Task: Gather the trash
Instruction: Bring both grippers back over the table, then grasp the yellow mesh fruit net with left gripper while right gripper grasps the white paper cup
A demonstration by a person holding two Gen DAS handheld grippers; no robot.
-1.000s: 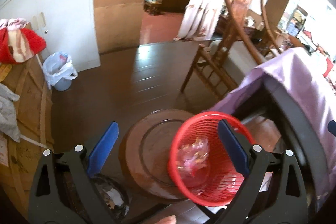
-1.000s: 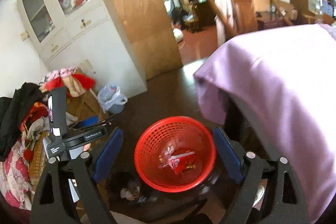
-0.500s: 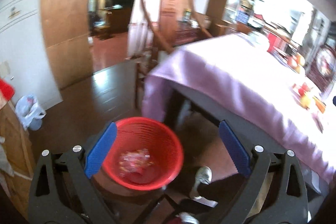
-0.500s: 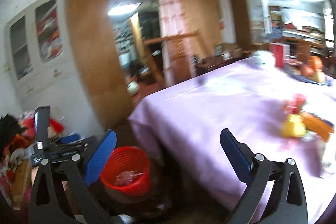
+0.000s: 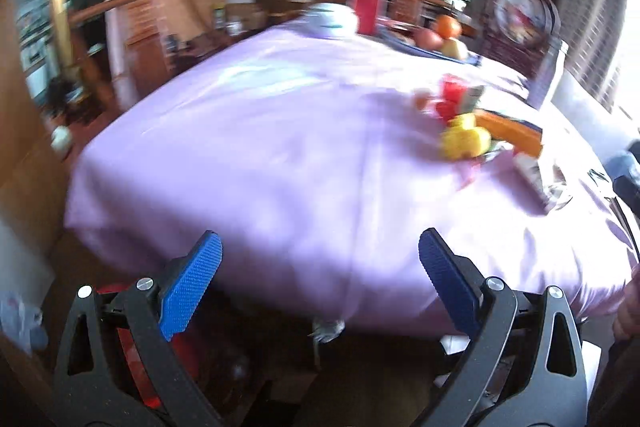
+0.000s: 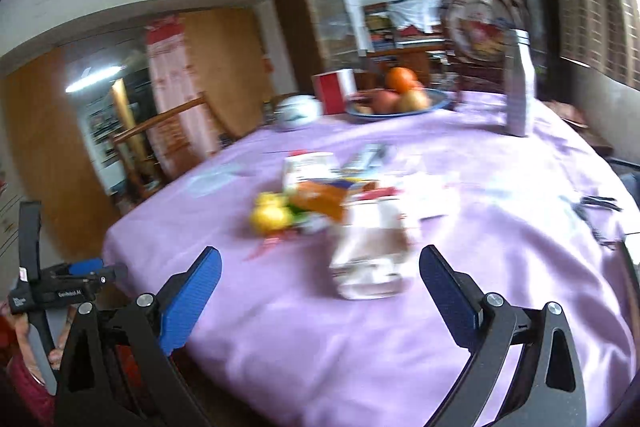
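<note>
A heap of wrappers and packets lies on the purple tablecloth (image 6: 500, 227): a yellow crumpled wrapper (image 6: 270, 215), an orange packet (image 6: 324, 197) and a clear bag (image 6: 370, 251) nearest me. The left wrist view shows the same yellow wrapper (image 5: 464, 139) and orange packet (image 5: 510, 131) at the right. My right gripper (image 6: 320, 283) stands open above the table's near edge, nothing between its blue pads. My left gripper (image 5: 320, 275) is open too, low before the table's side. The red trash basket (image 5: 132, 355) shows only as a sliver behind the left finger.
A blue bowl of fruit (image 6: 394, 99), a red box (image 6: 334, 89), a white round pot (image 6: 300, 111) and a tall silvery bottle (image 6: 520, 87) stand at the table's far side. A wooden chair (image 6: 160, 135) is beyond the left edge. The left gripper's body (image 6: 56, 291) shows at lower left.
Both grippers swung up and to the right, away from the red basket on the floor and toward the purple table. The trash pile has come into view; both stay open and empty.
</note>
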